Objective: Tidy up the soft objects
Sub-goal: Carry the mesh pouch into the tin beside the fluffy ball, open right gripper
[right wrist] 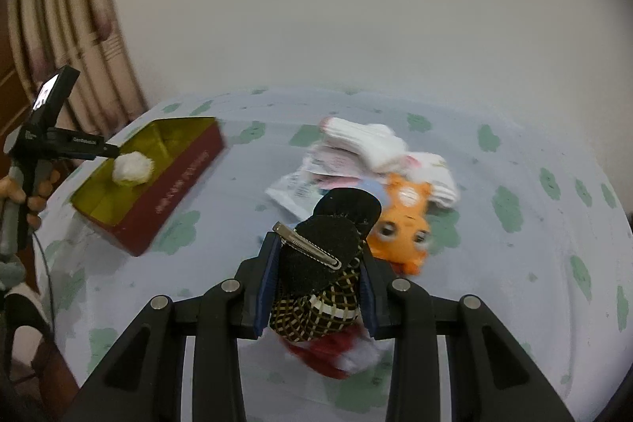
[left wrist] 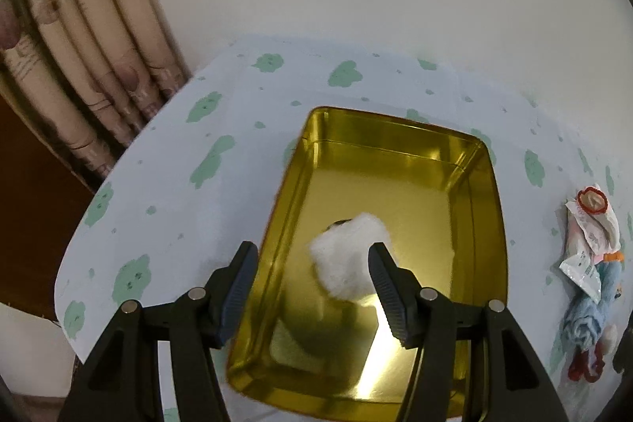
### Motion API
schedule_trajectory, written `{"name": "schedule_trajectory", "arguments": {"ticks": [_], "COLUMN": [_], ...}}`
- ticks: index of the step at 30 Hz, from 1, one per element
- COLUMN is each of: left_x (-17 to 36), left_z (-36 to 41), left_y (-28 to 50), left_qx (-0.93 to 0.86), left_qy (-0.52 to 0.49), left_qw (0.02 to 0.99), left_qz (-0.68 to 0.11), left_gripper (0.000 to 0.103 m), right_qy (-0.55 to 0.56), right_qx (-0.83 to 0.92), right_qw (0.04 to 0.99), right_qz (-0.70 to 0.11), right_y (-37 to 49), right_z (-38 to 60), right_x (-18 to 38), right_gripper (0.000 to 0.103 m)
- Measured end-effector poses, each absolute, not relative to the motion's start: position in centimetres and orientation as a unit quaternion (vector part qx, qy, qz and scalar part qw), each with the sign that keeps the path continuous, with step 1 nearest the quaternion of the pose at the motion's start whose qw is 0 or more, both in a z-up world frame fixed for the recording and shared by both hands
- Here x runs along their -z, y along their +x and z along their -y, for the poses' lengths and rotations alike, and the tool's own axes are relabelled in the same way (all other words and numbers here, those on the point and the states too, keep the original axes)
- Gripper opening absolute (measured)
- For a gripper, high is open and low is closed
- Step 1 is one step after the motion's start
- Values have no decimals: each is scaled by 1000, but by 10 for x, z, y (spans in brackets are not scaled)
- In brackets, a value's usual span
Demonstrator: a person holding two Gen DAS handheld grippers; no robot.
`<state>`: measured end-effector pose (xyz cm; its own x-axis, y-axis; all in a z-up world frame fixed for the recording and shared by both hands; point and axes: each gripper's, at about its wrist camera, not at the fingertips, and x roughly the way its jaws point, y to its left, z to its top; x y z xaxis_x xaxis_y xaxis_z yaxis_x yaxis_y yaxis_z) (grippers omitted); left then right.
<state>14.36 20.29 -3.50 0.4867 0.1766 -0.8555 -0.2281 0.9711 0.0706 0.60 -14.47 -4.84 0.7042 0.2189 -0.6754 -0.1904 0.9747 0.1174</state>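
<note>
So far only a white cotton ball [left wrist: 348, 256] lies in the gold tin [left wrist: 490, 216], between the spread left gripper [left wrist: 312, 293]; right gripper [right wrist: 314, 283] clamps a black hair-clip bow [right wrist: 328, 252]; socks [right wrist: 368, 141] and orange plush [right wrist: 403, 220] remain ahead

Dim, even indoor light; glare streaks the gold tin [left wrist: 379, 374]; fisheye edges bend (motion blur throughout).

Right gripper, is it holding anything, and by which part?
Yes: the right gripper is shut on the black hair bow, pinched across its checked middle, beside the metal clip.
</note>
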Motion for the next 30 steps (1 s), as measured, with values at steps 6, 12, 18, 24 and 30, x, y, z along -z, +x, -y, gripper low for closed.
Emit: {"name": "schedule_trajectory", "arguments": {"ticks": [6, 12, 18, 24, 30], "left_x": [32, 31, 37, 35, 37], "left_z": [-222, -256, -271, -278, -284], "left_y": [109, 83, 76, 72, 71], "left_qx": [-151, -185, -206, -207, -203], "left_qy": [-38, -76, -76, -98, -118], "left_qw": [877, 882, 881, 883, 881], "left_qz": [-455, -427, -419, -409, -410], "left_gripper": [60, 60, 60, 60, 60], "right_qy": [16, 2, -25, -40, -64], "right_qx": [-177, -236, -268, -282, -276], "right_qw": [905, 888, 880, 870, 863], "right_qz": [-386, -395, -392, -402, -417], "right_y": [20, 43, 70, 99, 127], "right_z": [103, 49, -11, -59, -93], "right_x": [49, 42, 35, 38, 50], "right_gripper": [33, 33, 33, 33, 34]}}
